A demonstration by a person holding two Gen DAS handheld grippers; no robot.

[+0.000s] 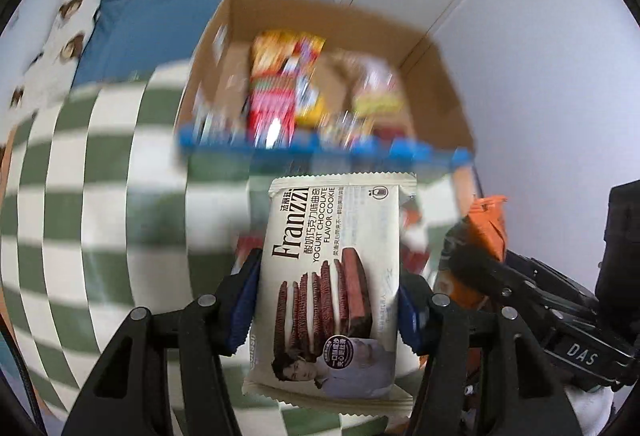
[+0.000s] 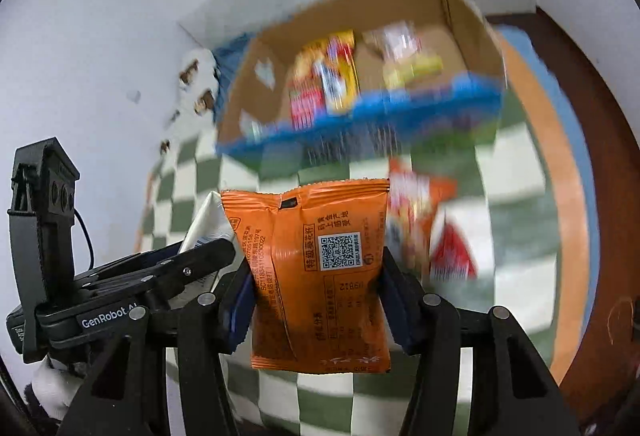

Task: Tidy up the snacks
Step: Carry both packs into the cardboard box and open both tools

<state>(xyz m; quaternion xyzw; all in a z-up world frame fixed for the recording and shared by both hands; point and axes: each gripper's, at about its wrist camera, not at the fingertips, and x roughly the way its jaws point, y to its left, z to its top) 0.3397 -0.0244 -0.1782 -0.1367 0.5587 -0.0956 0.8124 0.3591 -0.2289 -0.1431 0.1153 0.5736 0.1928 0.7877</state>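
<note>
The left tool [image 1: 328, 300] pinches a glossy cream cookie pack [image 1: 332, 276]; the right tool [image 2: 316, 296] pinches a crinkled orange packet [image 2: 320, 276]. Both hang above the checked cloth [image 1: 100, 196], before the cardboard box [image 1: 436, 84].

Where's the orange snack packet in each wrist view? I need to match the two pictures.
Left wrist view: orange snack packet at right edge, in the right hand-held gripper.
Right wrist view: packet at bottom centre, clamped between the fingers.
Shared landmark: cardboard box with blue front edge, ahead on the checkered cloth.
</note>
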